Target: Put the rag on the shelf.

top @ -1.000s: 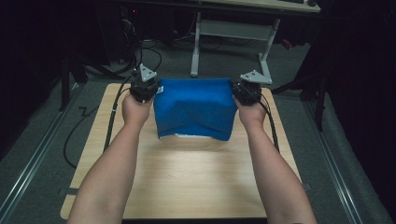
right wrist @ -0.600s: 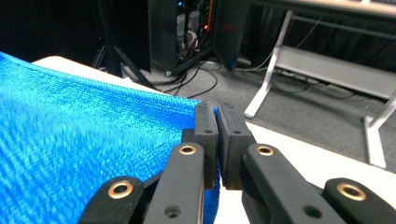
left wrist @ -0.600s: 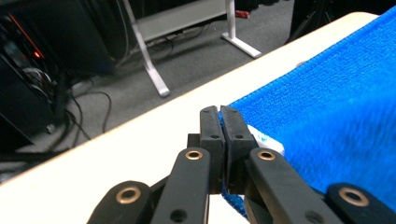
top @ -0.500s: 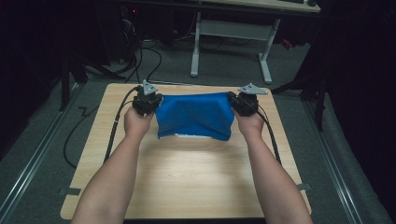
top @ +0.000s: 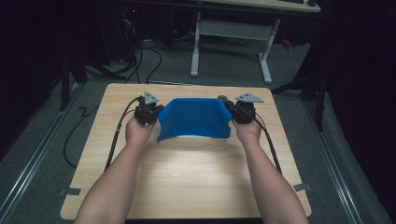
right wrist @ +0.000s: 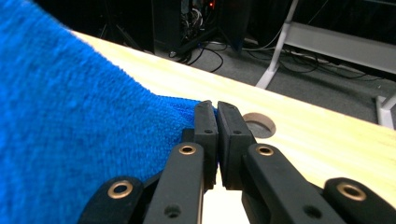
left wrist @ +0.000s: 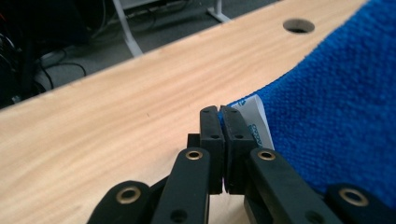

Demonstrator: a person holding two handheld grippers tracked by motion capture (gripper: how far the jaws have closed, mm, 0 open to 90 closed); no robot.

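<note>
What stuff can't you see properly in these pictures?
- Words on the white tag of the blue towel: too small, partly behind the left gripper, left gripper view.
- Table beneath the towel: covered, high view.
- Towel's lower part: cut off by the frame's edge beside the right gripper, right gripper view.

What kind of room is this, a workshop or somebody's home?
Most likely a lab or recording workspace. A bare wooden table with a cable hole stands on grey carpet, cables trail across the floor, and dark curtains surround it. Both grippers hold a blue towel.
</note>
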